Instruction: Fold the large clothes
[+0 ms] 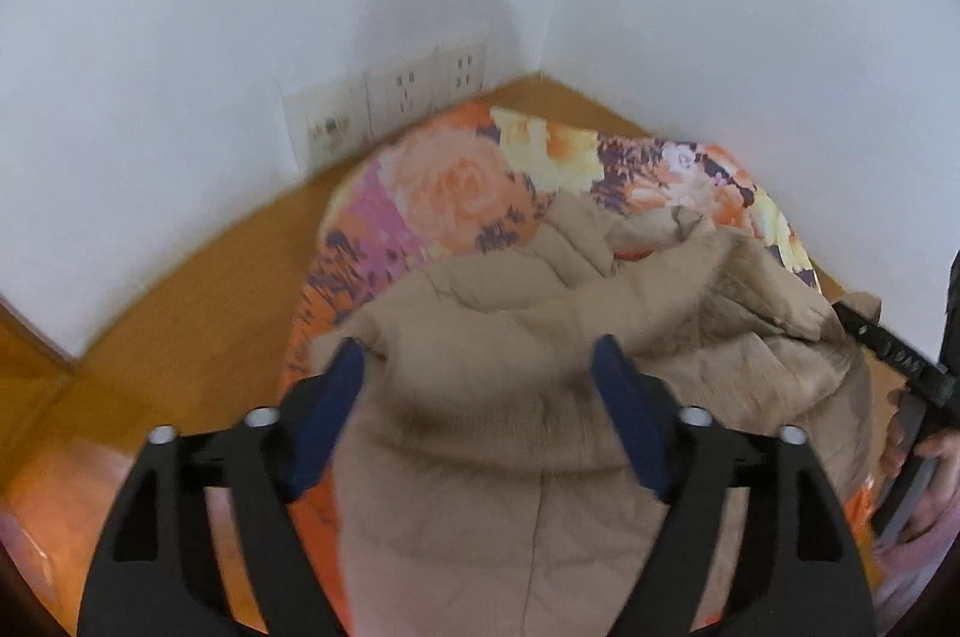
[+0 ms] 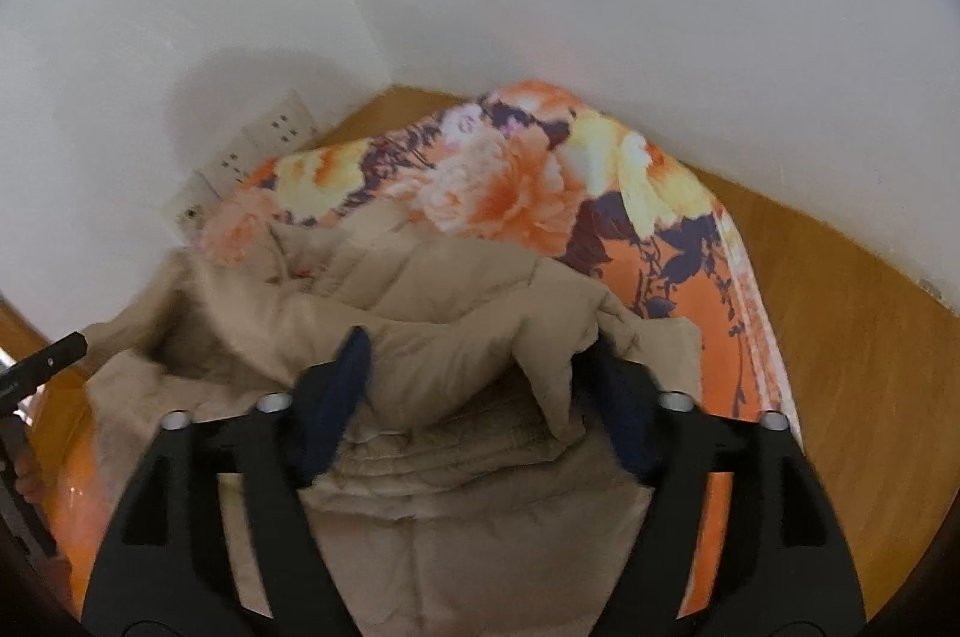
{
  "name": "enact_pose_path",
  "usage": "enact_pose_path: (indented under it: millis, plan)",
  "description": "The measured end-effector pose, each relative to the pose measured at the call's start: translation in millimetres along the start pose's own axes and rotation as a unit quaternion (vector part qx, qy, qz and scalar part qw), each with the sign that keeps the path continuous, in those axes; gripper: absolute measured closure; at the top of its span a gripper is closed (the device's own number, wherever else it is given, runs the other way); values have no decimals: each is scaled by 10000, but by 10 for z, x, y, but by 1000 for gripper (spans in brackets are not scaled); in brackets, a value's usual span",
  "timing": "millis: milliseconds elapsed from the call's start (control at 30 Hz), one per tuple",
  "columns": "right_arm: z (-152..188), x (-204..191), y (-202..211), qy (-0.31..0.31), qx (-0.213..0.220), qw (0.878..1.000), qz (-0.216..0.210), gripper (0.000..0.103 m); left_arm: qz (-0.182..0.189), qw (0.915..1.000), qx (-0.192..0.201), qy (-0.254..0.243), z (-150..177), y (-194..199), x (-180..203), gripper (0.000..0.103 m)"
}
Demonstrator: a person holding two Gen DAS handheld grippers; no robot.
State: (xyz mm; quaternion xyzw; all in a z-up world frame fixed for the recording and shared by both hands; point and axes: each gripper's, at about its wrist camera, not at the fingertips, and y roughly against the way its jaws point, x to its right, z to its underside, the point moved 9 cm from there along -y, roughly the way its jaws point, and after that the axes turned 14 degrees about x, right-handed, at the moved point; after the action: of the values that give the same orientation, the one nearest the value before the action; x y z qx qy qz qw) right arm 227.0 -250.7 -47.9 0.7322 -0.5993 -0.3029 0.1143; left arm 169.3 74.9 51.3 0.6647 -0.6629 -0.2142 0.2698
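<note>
Mid-fold: the beige padded jacket (image 1: 528, 337) lies bunched and partly doubled over on the floral blanket (image 1: 444, 181) covering the wooden floor (image 1: 198, 277), with left gripper (image 1: 480, 373) and right gripper (image 2: 480, 367) fingers spread, grasping nothing; flattening and final folds remain.

The quilted jacket (image 1: 540, 397) is plain beige. Under it, the blanket (image 1: 456, 181) is orange with peach, pink and yellow roses and dark purple leaves. Around the blanket, the floor (image 2: 840, 337) looks honey-brown, the blurred wall (image 1: 180, 96) white.
</note>
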Motion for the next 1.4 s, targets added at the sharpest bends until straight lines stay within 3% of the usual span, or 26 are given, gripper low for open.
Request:
enact_pose_path:
  millis: [233, 467, 567, 700, 867, 900, 933, 967, 1000, 1033, 1100, 1233, 1400]
  plan:
    - [-61, -41, 344, 671, 181, 9976, -47, 21, -101, 9998, 152, 68, 25, 251, -133, 23]
    - [138, 285, 190, 678, -202, 9974, 158, 21, -280, 9993, -105, 206, 222, 0, -412, 21]
    - [185, 400, 29, 574, -362, 9974, 222, 21, -126, 9992, -164, 341, 257, -222, -443, 21]
    - [161, 449, -204, 315, -558, 9979, 74, 21, 526, 9950, -234, 819, 253, -515, -327, 21]
    - [67, 409, -421, 235, -680, 9974, -45, 21, 646, 9959, -76, 636, 131, -745, -216, 21]
    - [63, 395, -449, 198, -715, 9972, -90, 26, 726, 9952, -32, 649, 99, -785, -185, 22]
    - [59, 377, -469, 159, -734, 9971, -152, 47, 777, 9947, -4, 676, 85, -820, -172, 27]
    - [67, 346, -486, 80, -783, 9965, -265, 56, 825, 9941, -5, 709, 78, -849, -161, 49]
    - [50, 345, -481, 74, -737, 9970, -222, 72, 858, 9932, -72, 784, 85, -898, -164, 74]
    - [17, 330, -475, 94, -662, 9975, -222, 85, 804, 9930, -143, 853, 100, -933, -190, 80]
    - [-85, 292, -429, 129, -422, 9988, -224, 90, 720, 9925, -85, 988, 70, -963, -225, 90]
    - [-314, 292, -404, 125, -16, 9999, -75, 91, 320, 9972, 68, 672, -38, -1016, -253, 92]
    - [-320, 361, -723, 329, -145, 9985, 402, 91, -46, 9984, -70, 567, -85, -1313, -307, 90]
